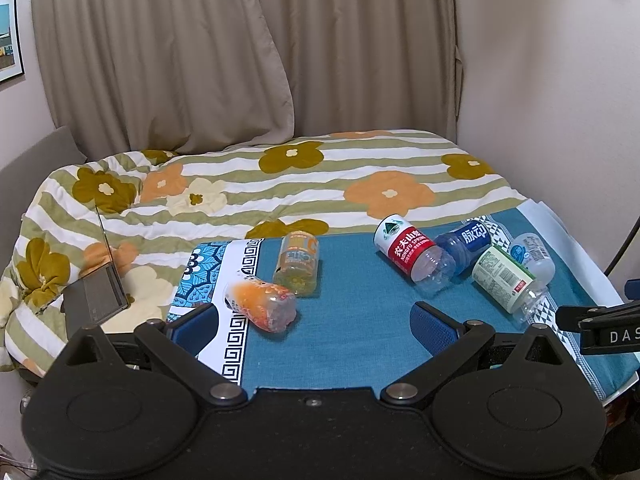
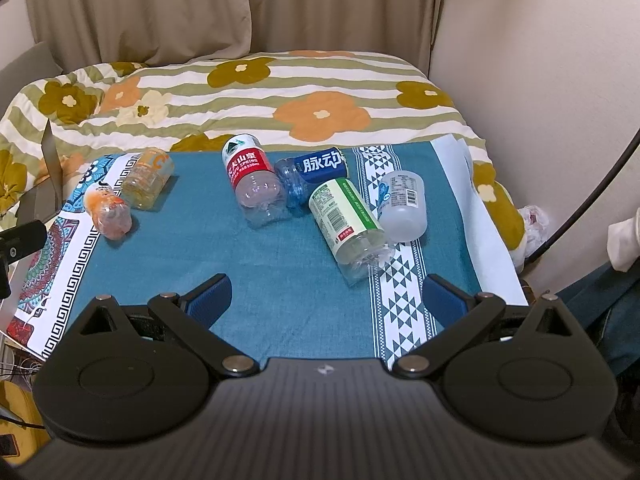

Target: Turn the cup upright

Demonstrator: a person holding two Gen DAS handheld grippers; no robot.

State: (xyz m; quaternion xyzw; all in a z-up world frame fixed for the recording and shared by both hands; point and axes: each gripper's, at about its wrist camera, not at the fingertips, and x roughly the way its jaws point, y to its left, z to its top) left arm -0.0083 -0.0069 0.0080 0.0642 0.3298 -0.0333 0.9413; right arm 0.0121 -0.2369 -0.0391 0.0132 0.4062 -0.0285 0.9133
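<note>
Bench cloth (image 2: pixel 280 280): matt teal woven fabric with a visible weave. Red-labelled bottle (image 2: pixel 250 176): clear glossy plastic with a smooth printed film label. Green-labelled bottle (image 2: pixel 346 220): clear plastic, glossy label. Quilt (image 2: pixel 280 92): soft matt stitched cloth. Curtain (image 1: pixel 200 60): matt beige fabric. Left gripper (image 1: pixel 316 320): matt black plastic body, blue ribbed pads, bright metal pivot pins.

We hold left gripper (image 1: pixel 314 322) level, low, fingers spread wide, nothing between blue pads (image 1: pixel 434 326). Our right gripper (image 2: pixel 326 300) likewise: fingers spread wide, empty, pointing forward.
</note>
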